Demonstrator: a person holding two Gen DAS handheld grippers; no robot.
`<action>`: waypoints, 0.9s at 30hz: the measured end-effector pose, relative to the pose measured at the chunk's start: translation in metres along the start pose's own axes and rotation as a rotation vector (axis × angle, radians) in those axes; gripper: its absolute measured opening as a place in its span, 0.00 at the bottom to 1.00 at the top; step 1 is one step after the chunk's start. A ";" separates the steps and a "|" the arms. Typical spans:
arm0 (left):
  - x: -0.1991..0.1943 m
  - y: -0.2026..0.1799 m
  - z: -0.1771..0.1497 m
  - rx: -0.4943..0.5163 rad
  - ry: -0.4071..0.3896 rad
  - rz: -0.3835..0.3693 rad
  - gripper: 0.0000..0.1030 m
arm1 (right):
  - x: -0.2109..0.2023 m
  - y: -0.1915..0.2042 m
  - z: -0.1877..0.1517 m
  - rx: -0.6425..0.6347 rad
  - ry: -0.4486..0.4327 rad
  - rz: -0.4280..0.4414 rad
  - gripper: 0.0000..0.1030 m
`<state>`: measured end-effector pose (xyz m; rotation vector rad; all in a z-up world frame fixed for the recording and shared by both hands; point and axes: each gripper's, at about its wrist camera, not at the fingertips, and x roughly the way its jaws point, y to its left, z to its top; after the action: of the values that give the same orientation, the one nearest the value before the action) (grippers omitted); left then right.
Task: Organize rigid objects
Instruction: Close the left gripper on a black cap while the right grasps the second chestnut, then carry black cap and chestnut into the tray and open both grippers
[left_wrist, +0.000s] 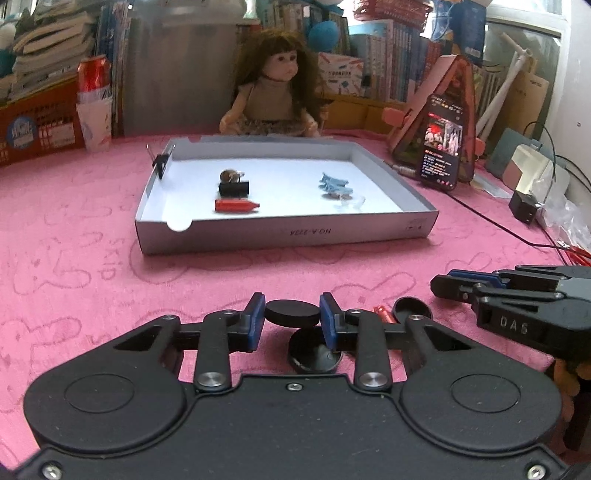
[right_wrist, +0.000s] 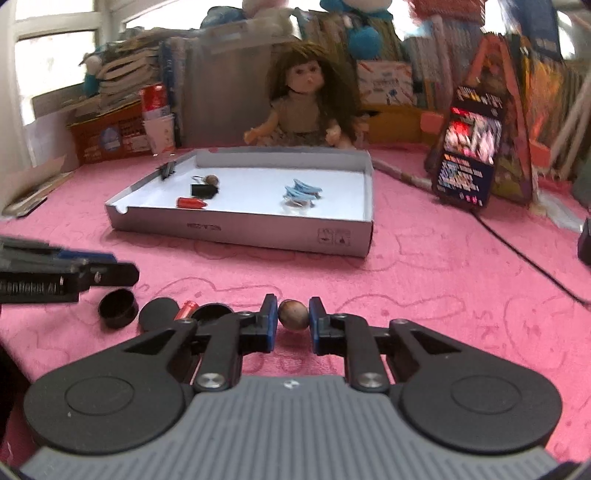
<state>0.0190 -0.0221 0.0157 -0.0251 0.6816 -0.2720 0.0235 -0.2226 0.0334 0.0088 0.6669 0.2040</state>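
Both pairs of jaws are pinched on small things. Left gripper (left_wrist: 292, 317) clamps a flat black disc (left_wrist: 292, 313) between its blue pads, lifted just above an upturned black cap (left_wrist: 314, 350) on the pink cloth (left_wrist: 92, 266). Right gripper (right_wrist: 293, 320) squeezes a brown nut-like ball (right_wrist: 293, 316), well short of the grey box lid (right_wrist: 243, 230). Near the left gripper in the right wrist view lie another black cap (right_wrist: 118, 308), a black disc (right_wrist: 158, 314) and a red cartridge (right_wrist: 186, 310). Inside the box lid sit a red cartridge (left_wrist: 236, 205), a black binder clip (left_wrist: 233, 189), a brown ball (left_wrist: 229, 175) behind the clip, and blue clips (left_wrist: 334, 184) toward the right wall. A doll (left_wrist: 273, 85) sits just behind the lid.
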 end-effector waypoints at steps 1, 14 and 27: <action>0.001 0.001 0.000 -0.007 0.004 -0.001 0.29 | 0.001 -0.002 0.001 0.021 0.009 0.005 0.21; 0.010 0.004 0.021 -0.052 -0.004 -0.010 0.29 | 0.010 0.000 0.024 0.059 -0.010 0.032 0.21; 0.047 0.035 0.091 -0.144 0.036 -0.035 0.29 | 0.052 -0.012 0.097 0.143 0.098 0.088 0.21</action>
<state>0.1193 -0.0060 0.0534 -0.1705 0.7358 -0.2574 0.1249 -0.2188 0.0765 0.1666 0.7784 0.2417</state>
